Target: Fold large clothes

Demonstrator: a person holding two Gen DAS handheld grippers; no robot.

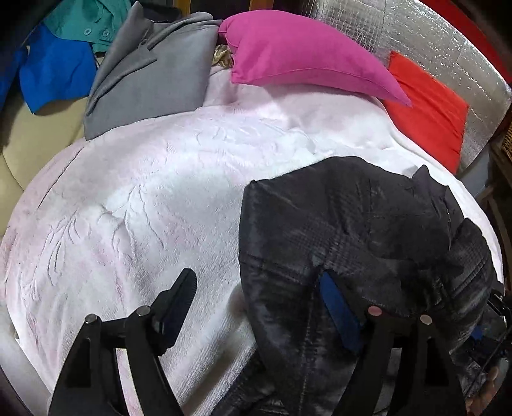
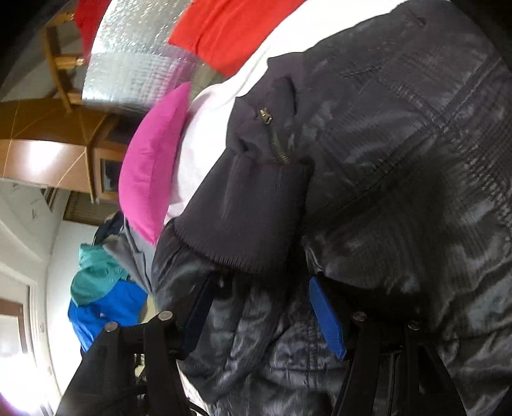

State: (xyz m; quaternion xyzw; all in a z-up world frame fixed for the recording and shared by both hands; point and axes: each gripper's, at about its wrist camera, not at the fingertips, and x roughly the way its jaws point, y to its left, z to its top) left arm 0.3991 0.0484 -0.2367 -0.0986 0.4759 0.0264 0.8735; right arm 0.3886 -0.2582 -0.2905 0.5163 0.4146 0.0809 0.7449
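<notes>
Your left gripper (image 1: pixel 256 307) stands wide apart over the bed. Its left finger (image 1: pixel 174 304) hangs above bare blanket, clear of any cloth. Its right finger, the one with the blue pad (image 1: pixel 339 315), is tucked under a fold of the black jacket (image 1: pixel 368 230), and part of the jacket lies between the 2 fingers without being pinched.

Your right gripper (image 2: pixel 259 316) is also apart, and a puffy fold of the same black jacket (image 2: pixel 400 144) bulges between its 2 fingers. The blue pad (image 2: pixel 328 320) on the right side shows a bare face toward the cloth, so you are not clamped on it. The left pad is half buried under the fabric.

The jacket lies bunched on the near right part of the pale pink blanket (image 1: pixel 144 198), as the left wrist view shows it. In the right wrist view its ribbed cuff (image 2: pixel 230 243) sits just ahead of your fingers, with a brass zipper (image 2: pixel 272 137) a little beyond.

Farther up the blanket, a magenta pillow (image 1: pixel 304 60) lies across the head of the bed, and a red pillow (image 1: pixel 428 108) leans beside it against a silver quilted headboard (image 1: pixel 448 48). At the far left corner a grey garment (image 1: pixel 153 73) lies folded, overlapping the blanket's edge, with a blue garment (image 1: pixel 54 73) and a teal garment (image 1: pixel 86 22) heaped behind it.
</notes>
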